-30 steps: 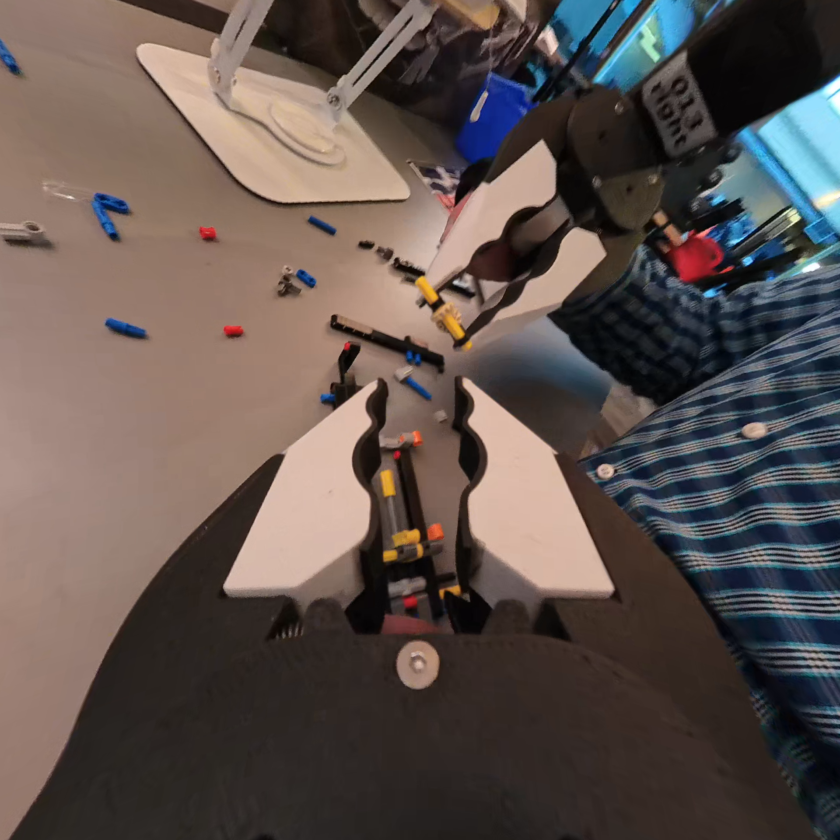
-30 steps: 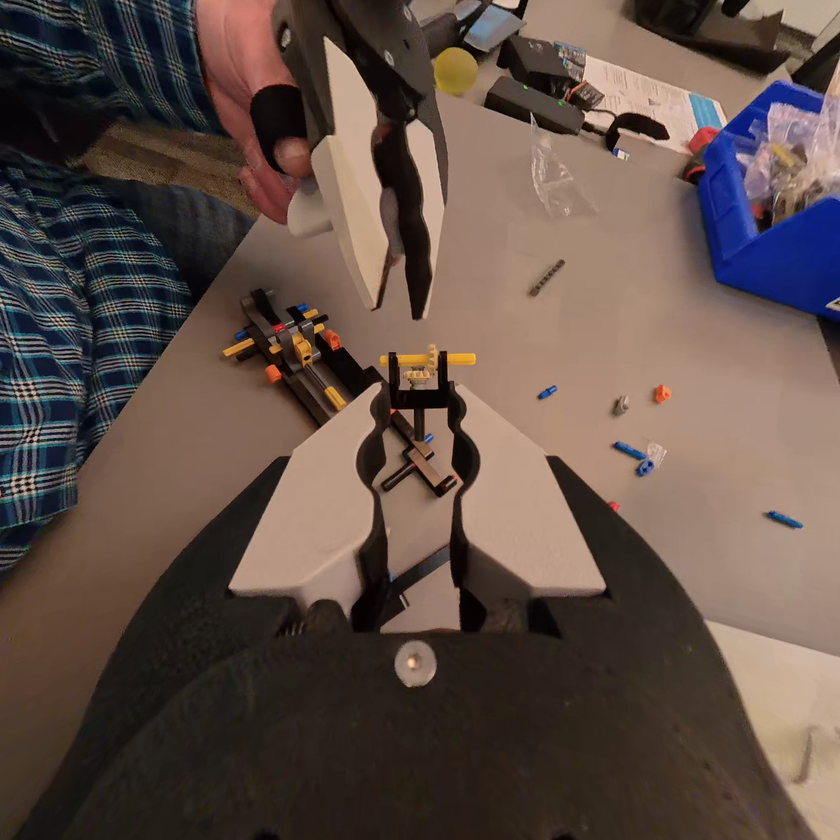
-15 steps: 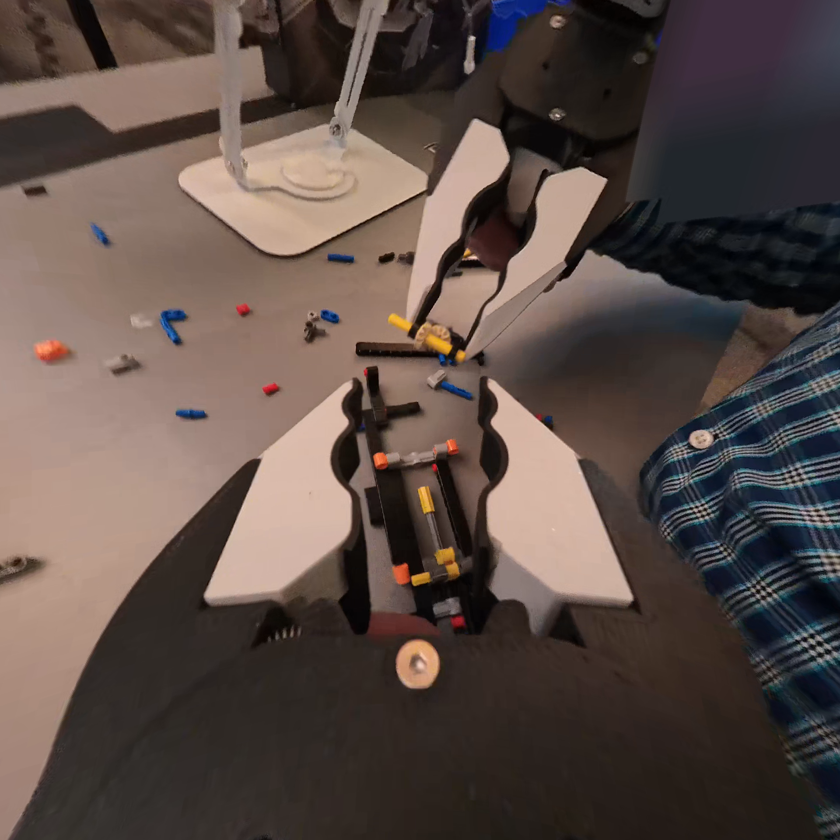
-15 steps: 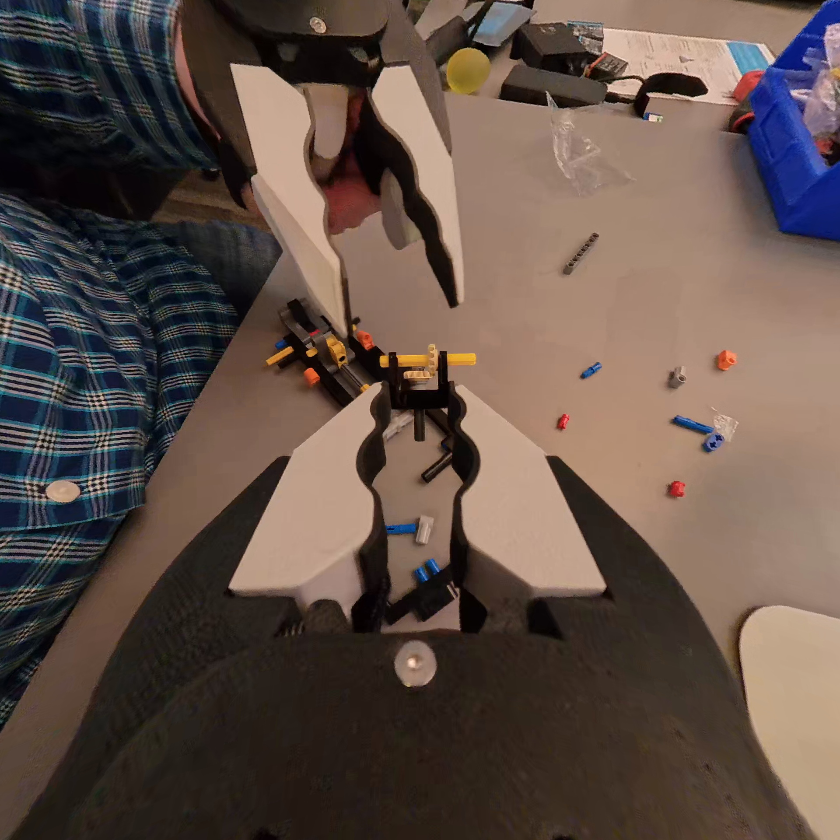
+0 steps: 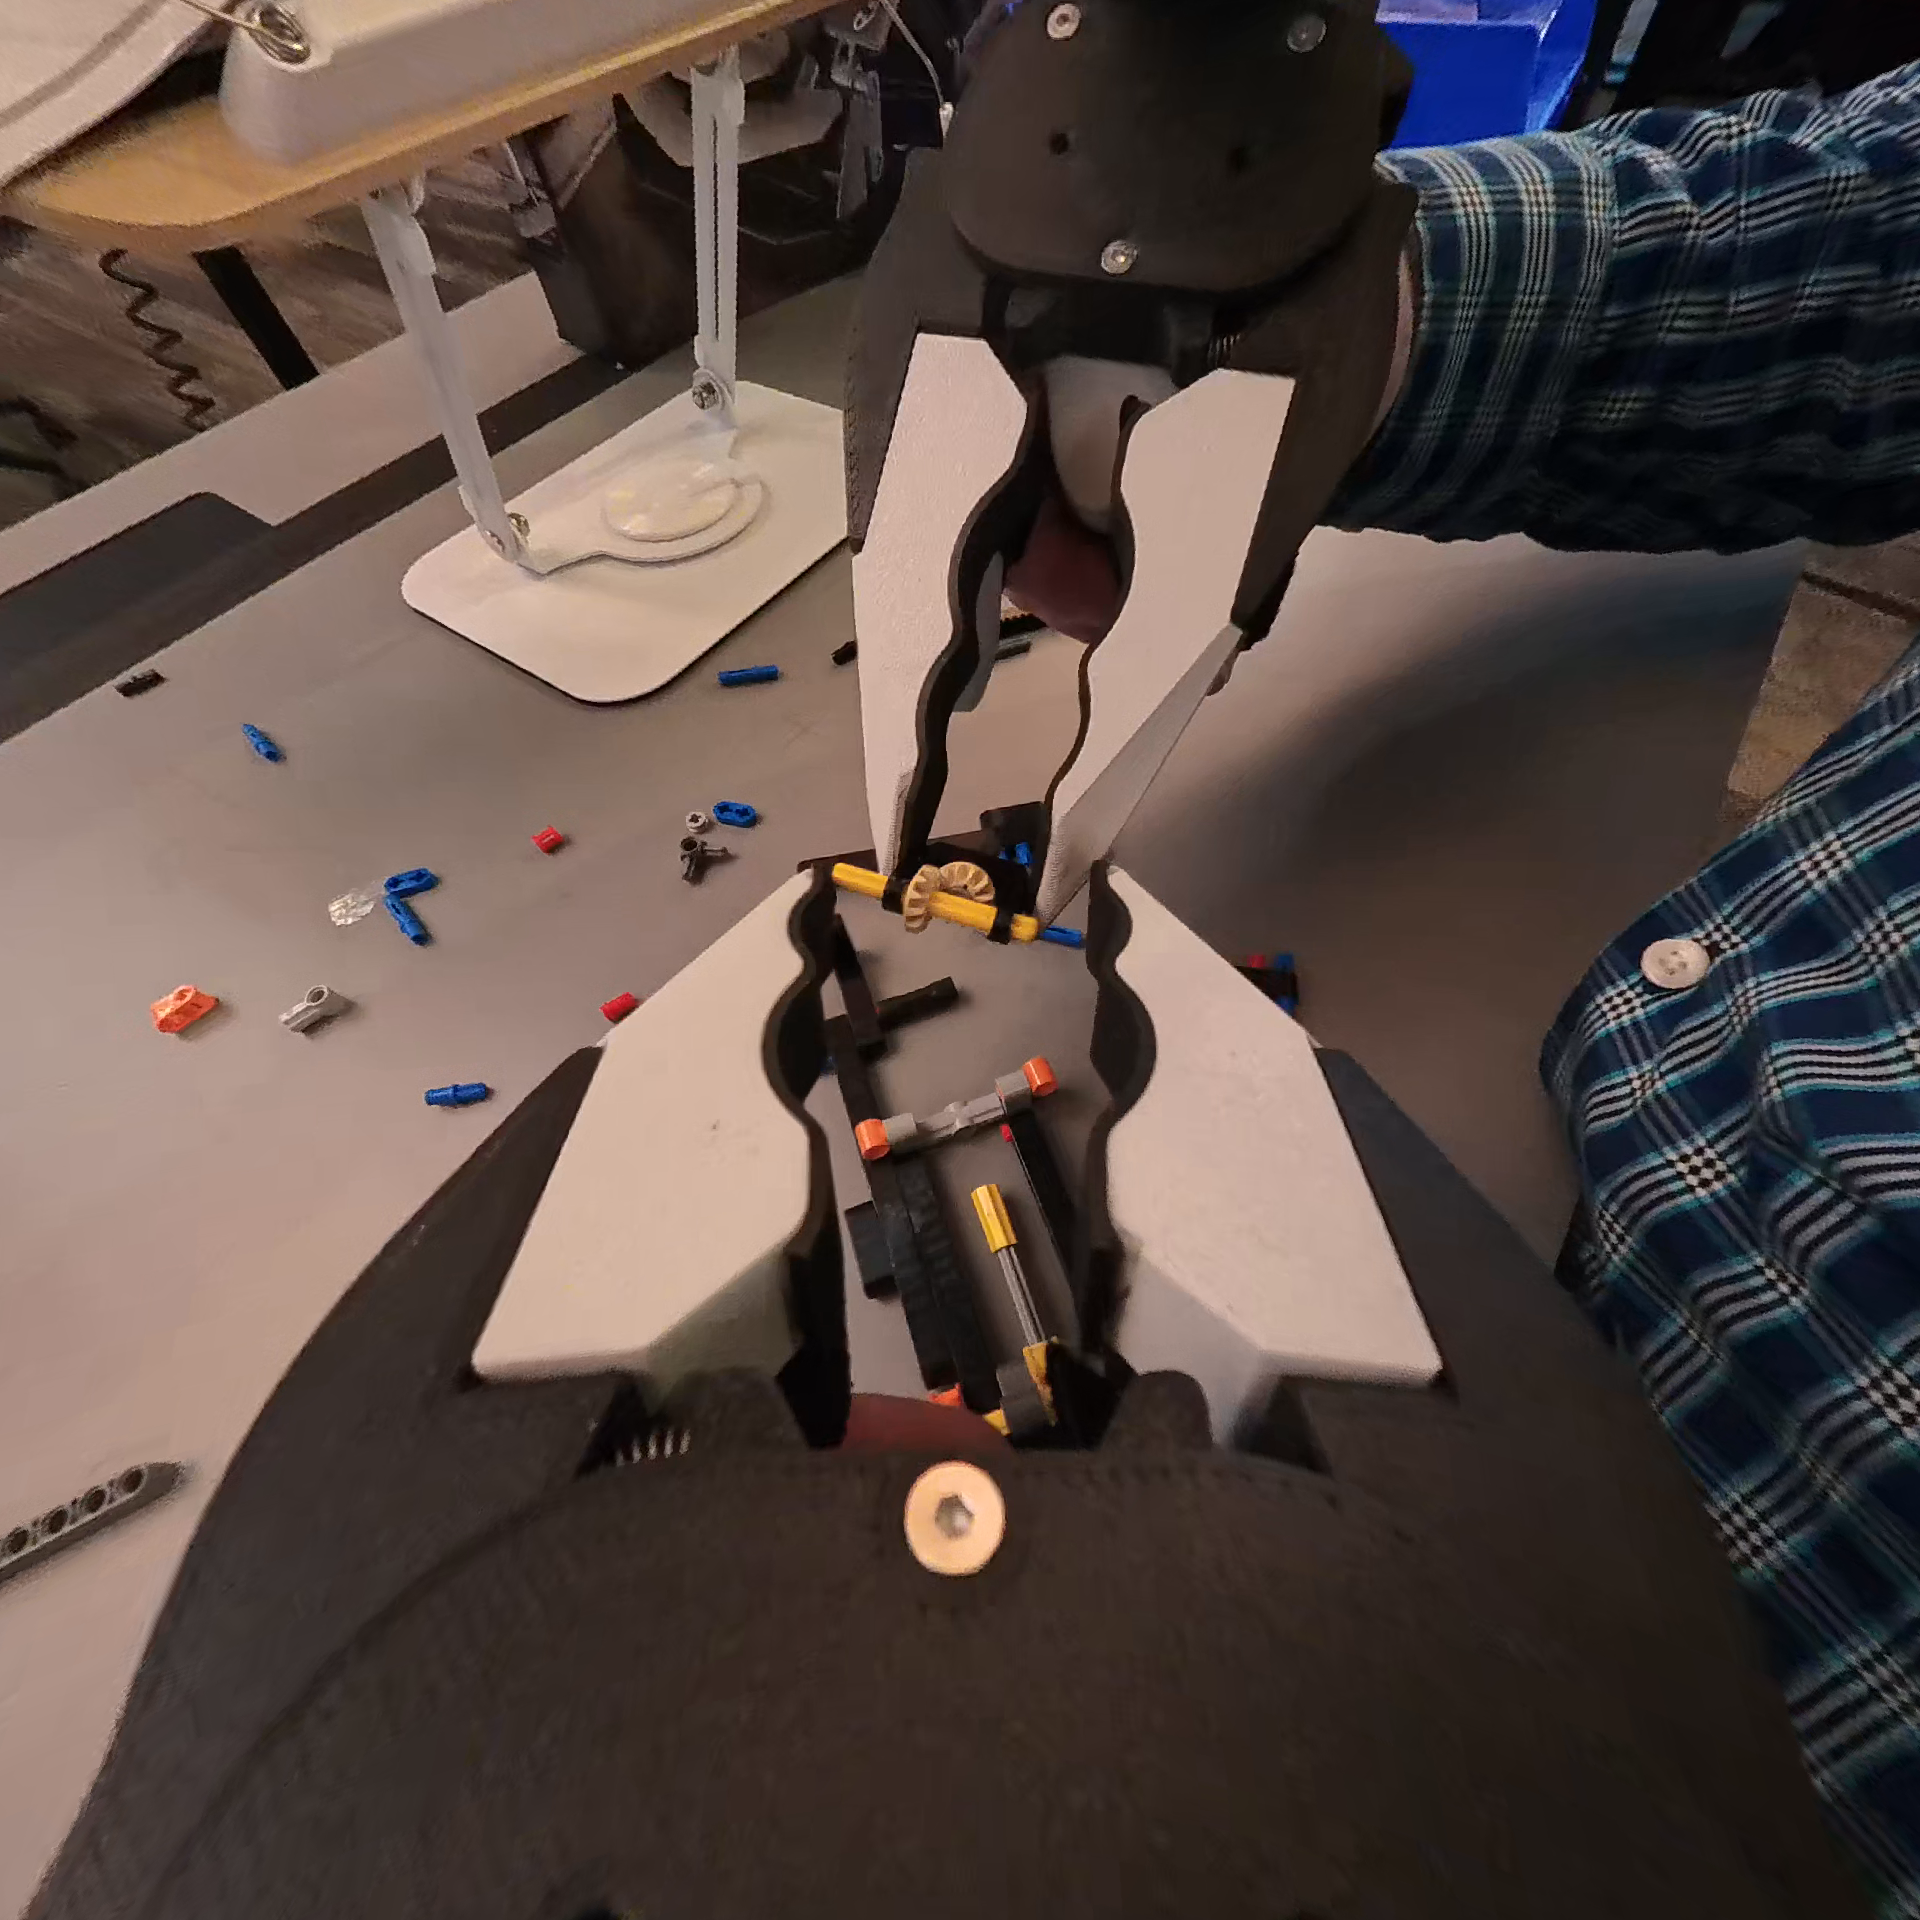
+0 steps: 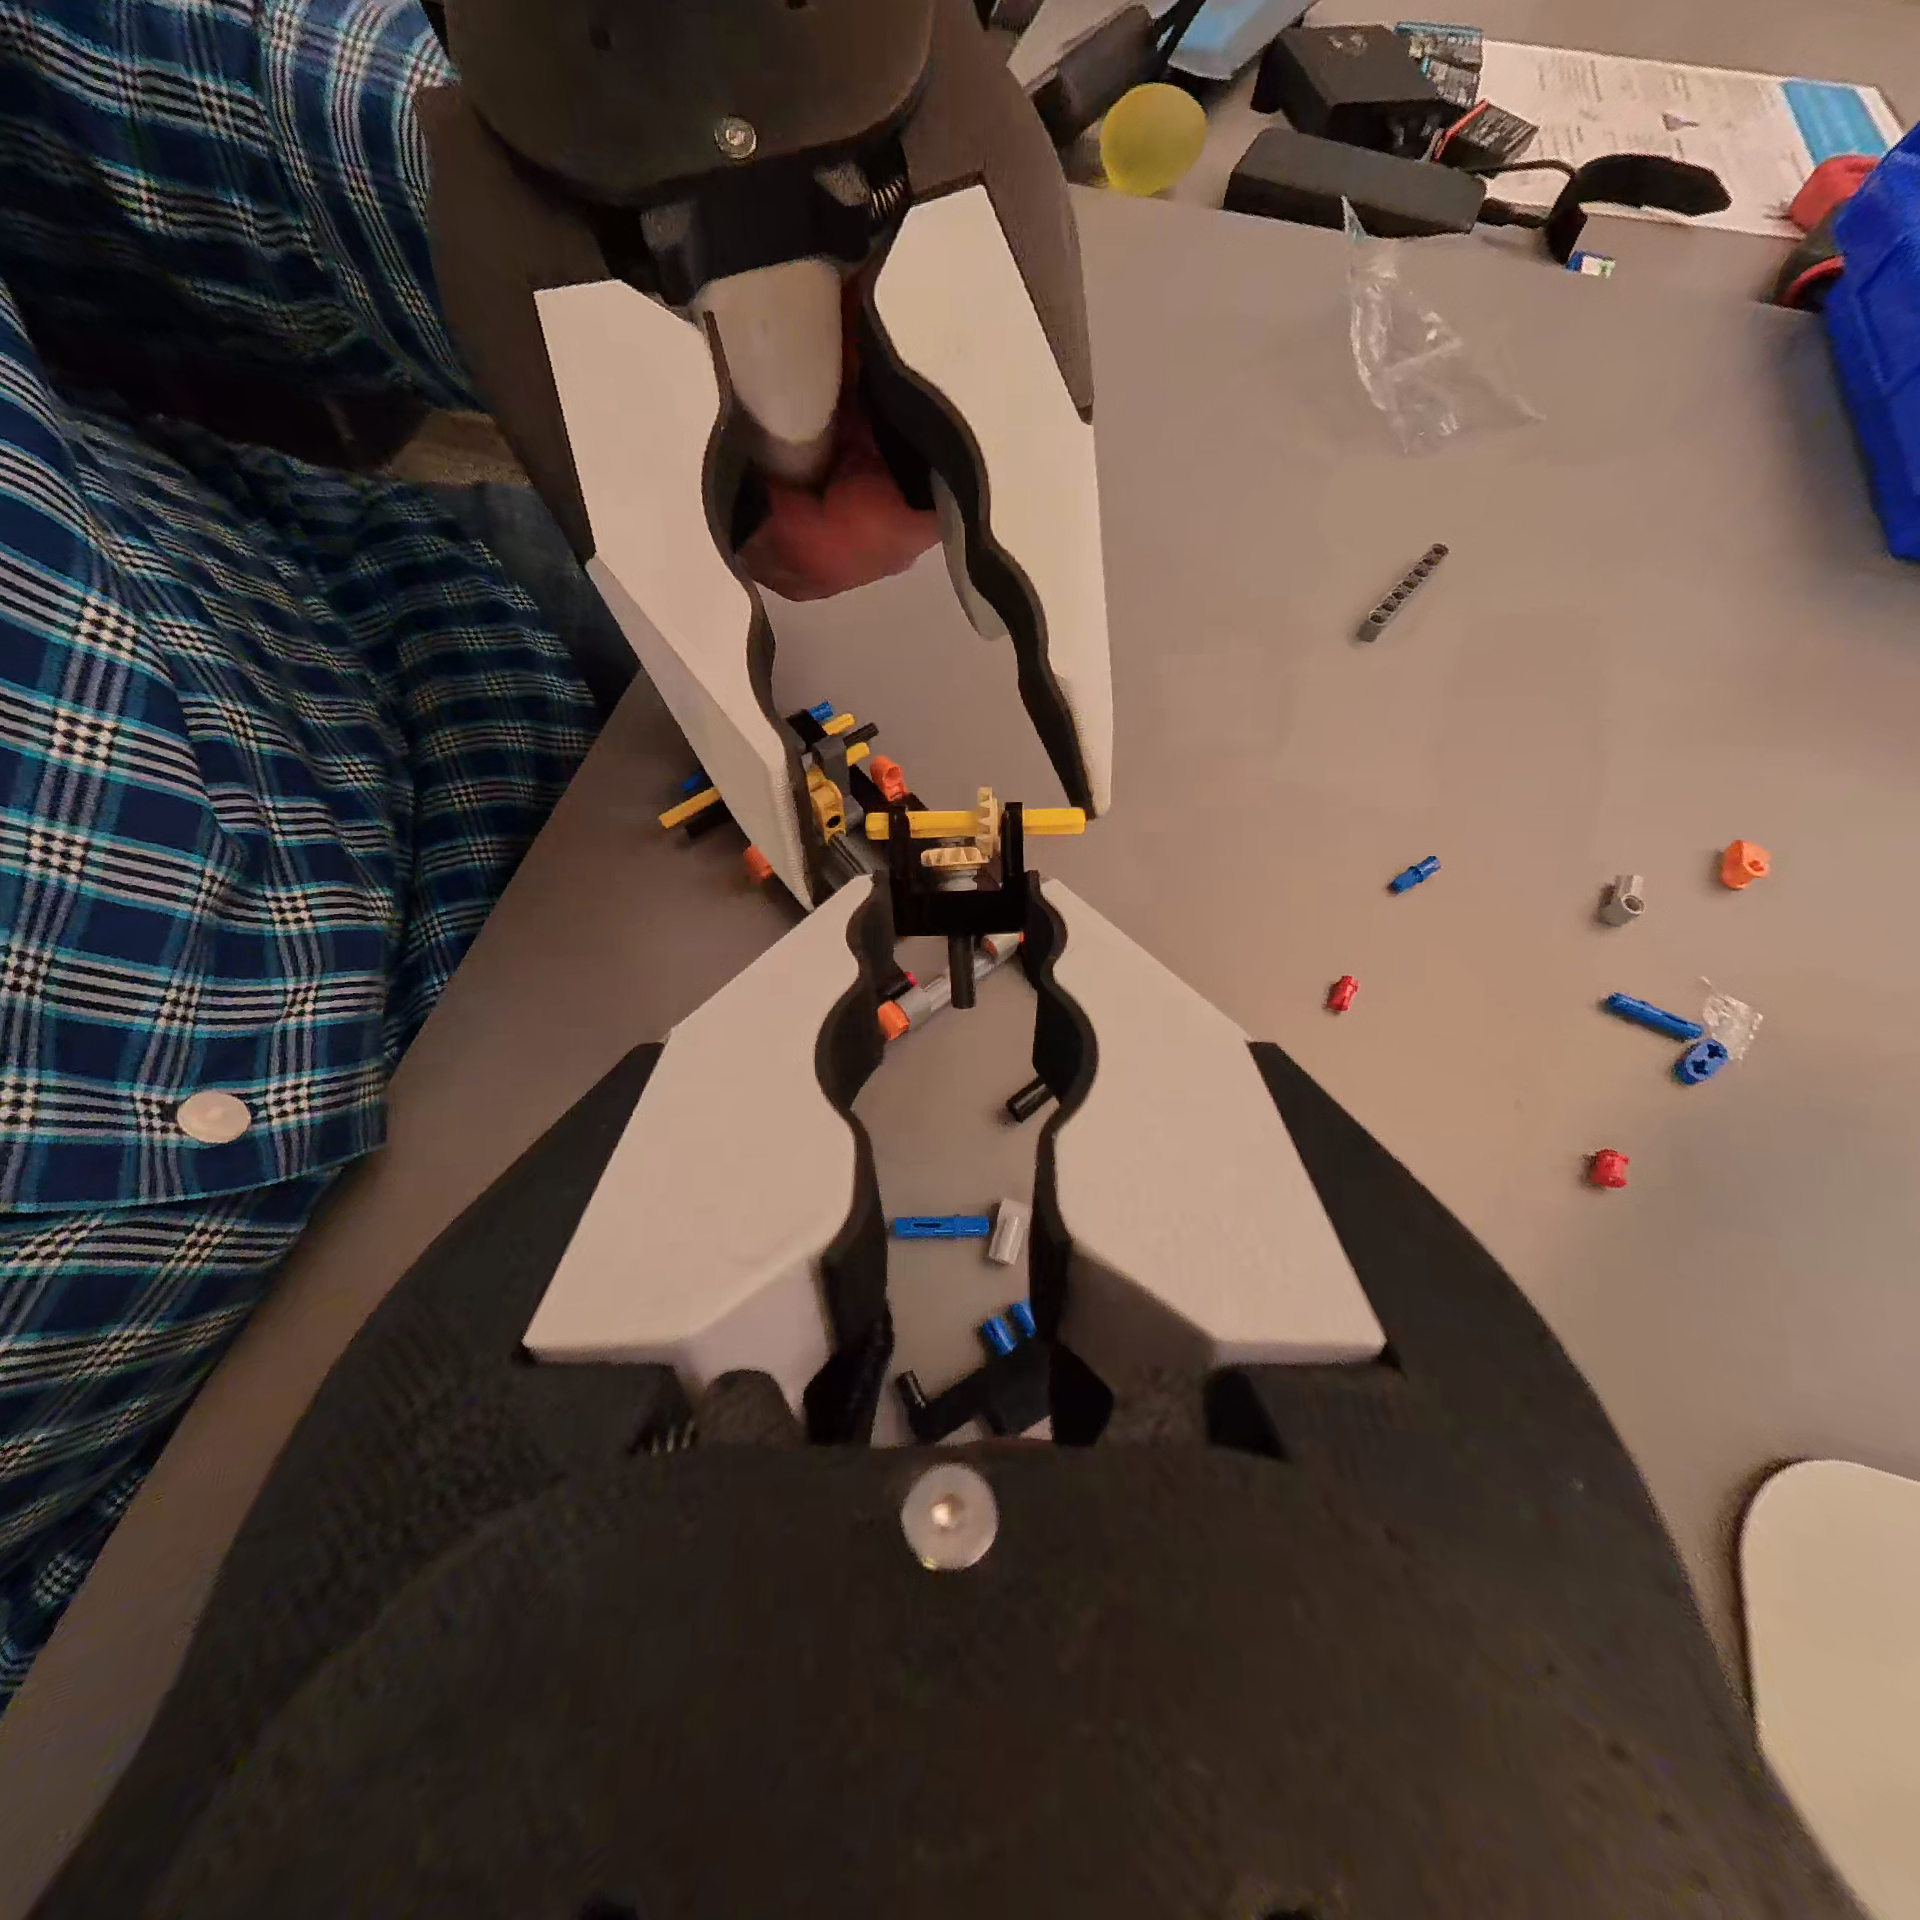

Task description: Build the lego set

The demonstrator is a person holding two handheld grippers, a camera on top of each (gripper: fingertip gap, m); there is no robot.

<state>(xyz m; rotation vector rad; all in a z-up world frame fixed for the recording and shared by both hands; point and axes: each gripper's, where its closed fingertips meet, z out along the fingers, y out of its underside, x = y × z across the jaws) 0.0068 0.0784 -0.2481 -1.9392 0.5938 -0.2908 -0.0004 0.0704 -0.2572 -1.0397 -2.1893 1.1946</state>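
Observation:
My right gripper point(image 6: 961, 896) is shut on a small black frame point(image 6: 956, 894) that carries a yellow axle point(image 6: 1049, 823) and tan gears. It also shows in the left wrist view point(image 5: 977, 894), pointing down with the axle point(image 5: 862, 881) and a tan gear point(image 5: 935, 896) at its tips. My left gripper point(image 5: 956, 891) is open, and its tips flank the axle's two ends. In the right wrist view it point(image 6: 940, 831) faces me from above. A long black chassis point(image 5: 935, 1226) with orange, yellow and grey parts lies on the table under the left gripper; it also shows in the right wrist view point(image 6: 831, 790).
Loose blue, red, orange and grey pieces lie scattered on the grey table point(image 5: 312, 1195). A white stand base point(image 5: 623, 582) stands at the back. A grey beam point(image 6: 1403, 592), a clear plastic bag point(image 6: 1423, 353) and a blue bin point(image 6: 1881, 343) lie farther off. A plaid-shirted person sits at the table edge. My left and right fingertips are right by each other. Left tips and right tips are each some 25 centimetres from the grey beam point(image 6: 1403, 592). It is also in sight in the left wrist view point(image 5: 44, 1536).
The left gripper has swung round to face the right gripper and opened wider, so its tips now flank the yellow axle. The right gripper has kept hold of the frame and moved over the chassis end.

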